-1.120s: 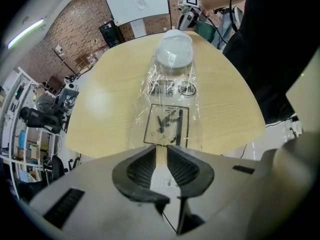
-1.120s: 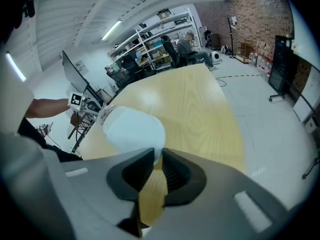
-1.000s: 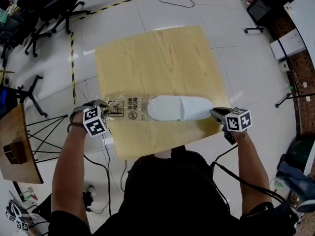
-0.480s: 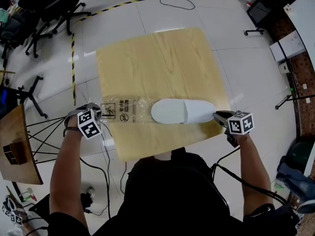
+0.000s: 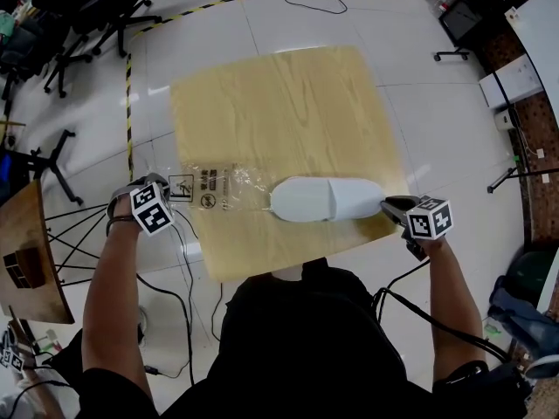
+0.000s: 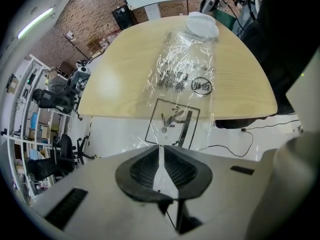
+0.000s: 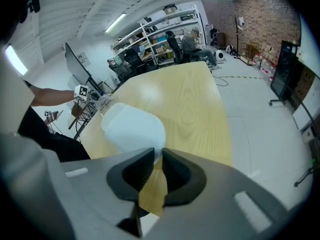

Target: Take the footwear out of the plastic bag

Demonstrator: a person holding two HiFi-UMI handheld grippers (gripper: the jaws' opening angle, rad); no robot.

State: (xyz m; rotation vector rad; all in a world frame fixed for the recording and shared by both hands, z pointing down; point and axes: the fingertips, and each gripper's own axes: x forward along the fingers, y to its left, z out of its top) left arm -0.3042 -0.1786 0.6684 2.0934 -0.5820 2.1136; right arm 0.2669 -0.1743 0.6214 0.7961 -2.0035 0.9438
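pinching ends: left gripper (image 6: 161, 154) jaws, just closing, clamp the flimsy, likely slippery plastic bag (image 6: 186, 76); right gripper (image 7: 156, 160) jaws clamp the tip of the seemingly light, soft slipper (image 5: 325, 199).

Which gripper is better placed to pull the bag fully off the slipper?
Left. The left gripper, its jaws just closed further, pinches the plastic bag past the table edge; the right gripper only anchors the slipper.

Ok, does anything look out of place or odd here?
Nothing damaged or spilled. The plastic bag sticks out past the table's left edge, stretched by the left claw, whose jaws have just been closing on its end. The white slipper lies near the right edge, its tip pinched in the right claw.
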